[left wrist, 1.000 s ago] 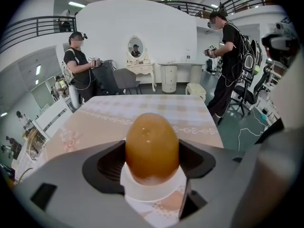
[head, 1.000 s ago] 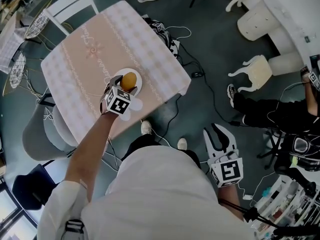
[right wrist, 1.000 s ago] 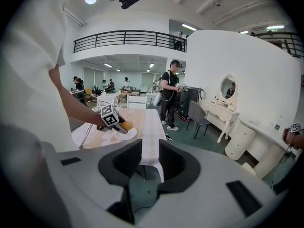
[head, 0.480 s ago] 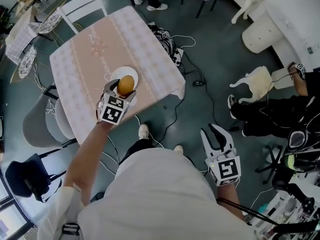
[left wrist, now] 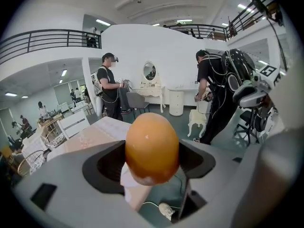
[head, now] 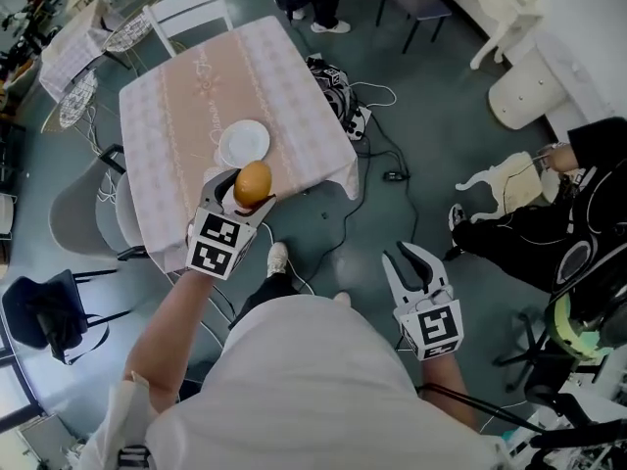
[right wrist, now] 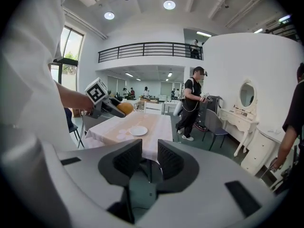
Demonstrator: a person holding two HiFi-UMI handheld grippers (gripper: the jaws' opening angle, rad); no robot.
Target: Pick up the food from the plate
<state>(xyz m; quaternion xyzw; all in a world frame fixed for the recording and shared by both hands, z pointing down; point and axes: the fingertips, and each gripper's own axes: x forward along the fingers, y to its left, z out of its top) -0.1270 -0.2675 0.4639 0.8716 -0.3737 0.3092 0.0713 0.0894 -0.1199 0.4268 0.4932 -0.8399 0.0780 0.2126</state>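
Observation:
An orange, egg-shaped piece of food (head: 254, 181) is held in the air by my left gripper (head: 245, 190), which is shut on it above the near edge of the table (head: 186, 86). In the left gripper view the food (left wrist: 152, 146) fills the gap between the jaws. The white plate (head: 244, 143) lies bare on the pink cloth, just beyond the gripper. My right gripper (head: 416, 262) hangs low at the right over the floor, open, with nothing in it. The right gripper view shows the plate (right wrist: 138, 130) and the held food (right wrist: 125, 108) off to the left.
A white chair (head: 186, 8) stands at the table's far end and grey chairs (head: 73, 209) at its left. Cables (head: 367, 116) trail over the floor to the right of the table. A person in black (head: 529, 228) sits at the right, near white furniture (head: 534, 76).
My left gripper has lifted the food off the plate and drawn it back toward me, past the table's near edge. The right gripper has stayed open at my side.

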